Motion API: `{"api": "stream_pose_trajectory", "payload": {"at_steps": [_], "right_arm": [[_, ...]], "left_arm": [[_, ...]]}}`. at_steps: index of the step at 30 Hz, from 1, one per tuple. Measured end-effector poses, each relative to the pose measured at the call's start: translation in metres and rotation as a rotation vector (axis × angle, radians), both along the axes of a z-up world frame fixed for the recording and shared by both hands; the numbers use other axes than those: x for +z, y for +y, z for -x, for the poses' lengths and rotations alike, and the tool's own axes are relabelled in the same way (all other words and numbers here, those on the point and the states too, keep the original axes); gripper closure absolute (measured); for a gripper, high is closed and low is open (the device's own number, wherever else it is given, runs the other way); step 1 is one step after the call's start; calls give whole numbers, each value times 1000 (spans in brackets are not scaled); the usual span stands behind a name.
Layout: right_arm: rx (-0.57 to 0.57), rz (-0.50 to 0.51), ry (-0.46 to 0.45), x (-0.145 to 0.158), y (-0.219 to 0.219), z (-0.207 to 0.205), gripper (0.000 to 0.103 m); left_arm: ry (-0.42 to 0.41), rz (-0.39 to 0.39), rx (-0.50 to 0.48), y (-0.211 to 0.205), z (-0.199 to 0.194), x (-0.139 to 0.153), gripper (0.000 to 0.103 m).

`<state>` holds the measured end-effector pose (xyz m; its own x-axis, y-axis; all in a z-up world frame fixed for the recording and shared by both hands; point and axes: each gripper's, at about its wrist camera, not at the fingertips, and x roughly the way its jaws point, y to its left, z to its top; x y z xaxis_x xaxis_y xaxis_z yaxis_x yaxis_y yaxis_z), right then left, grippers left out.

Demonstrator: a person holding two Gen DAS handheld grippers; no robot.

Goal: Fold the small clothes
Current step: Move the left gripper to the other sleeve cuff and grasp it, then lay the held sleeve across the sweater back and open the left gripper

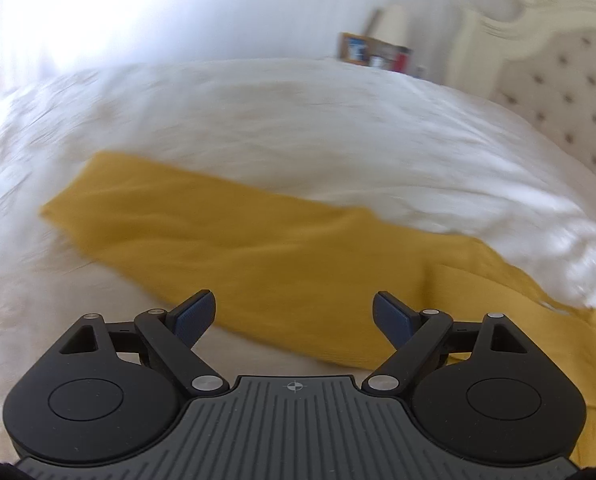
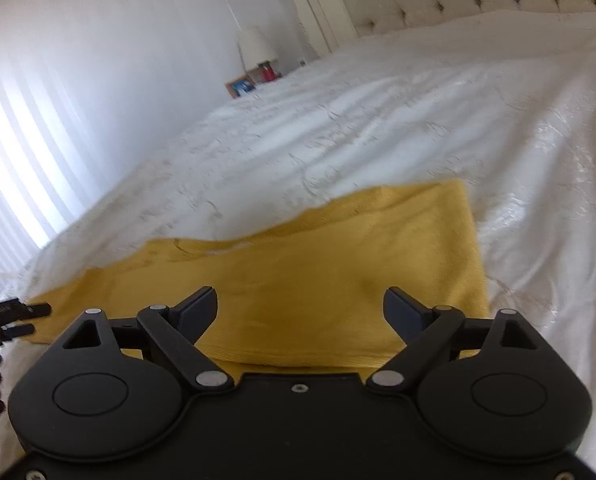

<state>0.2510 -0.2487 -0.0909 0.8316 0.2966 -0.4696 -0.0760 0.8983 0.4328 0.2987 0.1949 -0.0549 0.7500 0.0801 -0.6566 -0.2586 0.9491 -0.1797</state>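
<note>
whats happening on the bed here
A person is folding a yellow garment on a white bedspread with two hand-held grippers. The cloth lies in a long folded strip. The left hand-held gripper and the right hand-held gripper are both open above it, gripping nothing.

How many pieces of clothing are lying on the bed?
1: a yellow garment spread on the white bedspread, just ahead of both grippers. Others may lie outside these views.
</note>
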Motion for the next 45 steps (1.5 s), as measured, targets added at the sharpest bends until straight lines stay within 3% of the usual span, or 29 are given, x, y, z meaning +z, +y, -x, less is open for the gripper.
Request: {"api": "stream_pose_trajectory", "payload": {"at_steps": [2, 5, 12, 16, 19, 20, 21, 23, 24, 25, 28, 31, 37, 40, 45], "right_arm": [[42, -37, -70, 8, 5, 6, 3], [95, -39, -133, 16, 16, 11, 3], [201, -2, -173, 20, 43, 11, 3], [235, 2, -165, 17, 54, 9, 3], [247, -11, -154, 13, 56, 8, 3], [249, -14, -149, 11, 56, 8, 3], [247, -13, -143, 9, 56, 7, 3], [237, -9, -129, 5, 55, 4, 3], [231, -11, -125, 4, 54, 3, 3], [222, -16, -118, 2, 52, 2, 3], [195, -49, -111, 1, 43, 1, 3], [158, -96, -101, 0, 33, 0, 3], [68, -173, -65, -3, 12, -4, 3], [32, -173, -67, -1, 4, -2, 3], [-6, -181, -67, 0, -5, 0, 3]], "left_arm": [[4, 10, 69, 26, 2, -2, 17], [-11, -20, 152, 59, 2, 1, 17], [-42, -87, 247, 112, -14, 12, 17], [-41, -68, 251, 127, -26, 8, 17], [3, 5, 237, 137, -36, -5, 20], [12, 46, 232, 139, -37, -9, 23], [7, 73, 230, 140, -36, -12, 34], [-26, 106, 238, 139, -32, -12, 65], [-33, 118, 249, 139, -32, -11, 87], [-38, 123, 261, 137, -30, -10, 90], [-76, 92, 227, 120, -26, 8, 92], [-133, 57, 134, 84, -23, 36, 92], [-231, -27, -156, -29, -24, 79, 92], [-243, -40, -301, -88, -24, 80, 92], [-184, -12, -461, -170, -29, 46, 90]]}}
